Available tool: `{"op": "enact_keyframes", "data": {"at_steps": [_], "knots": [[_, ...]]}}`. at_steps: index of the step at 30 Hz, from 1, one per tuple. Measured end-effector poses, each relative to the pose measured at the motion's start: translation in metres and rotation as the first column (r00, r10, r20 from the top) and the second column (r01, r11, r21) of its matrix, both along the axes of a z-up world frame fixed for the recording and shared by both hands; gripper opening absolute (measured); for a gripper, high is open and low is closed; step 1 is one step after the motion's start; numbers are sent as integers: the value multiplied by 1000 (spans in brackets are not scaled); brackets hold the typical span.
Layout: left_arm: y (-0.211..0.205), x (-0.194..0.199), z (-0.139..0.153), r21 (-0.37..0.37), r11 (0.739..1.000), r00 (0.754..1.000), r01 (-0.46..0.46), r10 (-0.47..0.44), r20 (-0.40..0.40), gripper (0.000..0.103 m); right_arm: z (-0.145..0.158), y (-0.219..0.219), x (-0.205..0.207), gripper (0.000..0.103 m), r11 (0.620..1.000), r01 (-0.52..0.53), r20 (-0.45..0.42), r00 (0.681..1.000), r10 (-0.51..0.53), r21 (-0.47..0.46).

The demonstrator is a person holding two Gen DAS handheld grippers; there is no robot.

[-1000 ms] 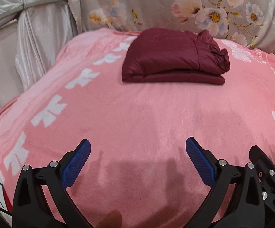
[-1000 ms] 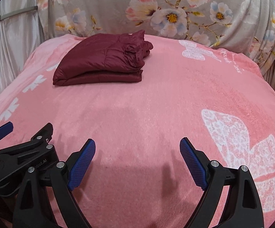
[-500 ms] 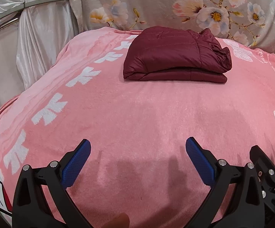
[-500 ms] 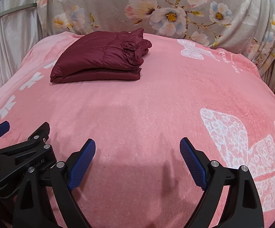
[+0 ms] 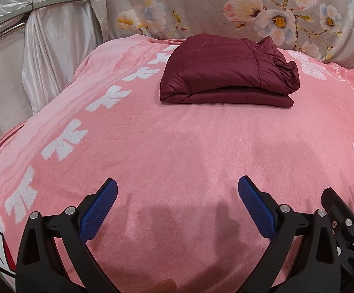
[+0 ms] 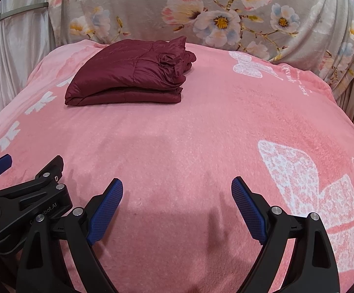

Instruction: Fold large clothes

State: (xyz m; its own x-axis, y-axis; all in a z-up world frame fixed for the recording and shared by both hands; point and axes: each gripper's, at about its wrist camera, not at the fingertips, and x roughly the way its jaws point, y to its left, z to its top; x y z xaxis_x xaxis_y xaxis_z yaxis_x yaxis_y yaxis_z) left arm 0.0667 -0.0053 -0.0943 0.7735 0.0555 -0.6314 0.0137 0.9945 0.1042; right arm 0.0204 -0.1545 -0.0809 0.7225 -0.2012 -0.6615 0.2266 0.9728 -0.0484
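A dark red quilted jacket [image 5: 228, 70] lies folded in a neat stack at the far side of the pink blanket [image 5: 177, 146]; it also shows in the right wrist view [image 6: 130, 73]. My left gripper [image 5: 177, 195] is open and empty, low over the near part of the blanket, well short of the jacket. My right gripper [image 6: 177, 195] is open and empty too, just to the right of the left one. The left gripper's body [image 6: 23, 195] shows at the lower left of the right wrist view.
A floral grey cloth [image 6: 201, 12] hangs behind the bed. Silvery curtains [image 5: 42, 48] with a metal rail stand at the left. The blanket drops off at its left edge [image 5: 18, 134] and right edge [image 6: 343, 112].
Both grippers have drawn back and tilted slightly, so the folded jacket sits a little lower in both views. The jaws stay open and the jacket has not moved.
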Motion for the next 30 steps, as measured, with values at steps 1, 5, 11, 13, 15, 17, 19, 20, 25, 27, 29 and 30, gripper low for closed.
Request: {"op": "enact_keyframes", "data": {"at_steps": [1,5,11,13,15,17,19,20,25,27,29,30], "knots": [[0,0,0,0,1000,1000,-1,1,-1,96,0,0,0,88,1000,0,0,1000,0,0],[-1,-1,0,-2,1000,1000,1,-1,-2,96,0,0,0,88,1000,0,0,1000,0,0],[-2,-2,0,-4,1000,1000,6,-6,-1,93,0,0,0,88,1000,0,-1,1000,0,-4],[-3,-2,0,-5,1000,1000,6,-6,0,93,1,0,0,88,1000,0,0,1000,0,-5],[-2,-2,0,-3,1000,1000,4,-4,2,93,1,0,0,88,1000,0,0,1000,0,-6],[-3,-2,-1,-1,1000,1000,3,-3,3,93,1,0,0,88,1000,0,-1,1000,0,-7],[-3,-2,0,0,1000,1000,2,-2,4,93,1,0,0,88,1000,-1,0,1000,1,-6],[-3,-2,0,0,1000,1000,2,-2,5,93,1,0,0,88,1000,-1,1,1000,1,-6],[-3,-3,0,1,1000,1000,11,-11,9,86,0,0,1,88,1000,-1,-3,1000,1,-14],[-3,-4,1,-1,1000,1000,18,-18,11,84,1,0,1,88,1000,0,-2,1000,0,-15],[-4,-4,1,0,1000,1000,18,-18,13,84,1,0,1,88,1000,-1,-3,1000,1,-15],[-4,-4,1,-1,1000,1000,17,-17,12,83,1,-1,1,88,1000,-1,-2,1000,1,-15]]}}
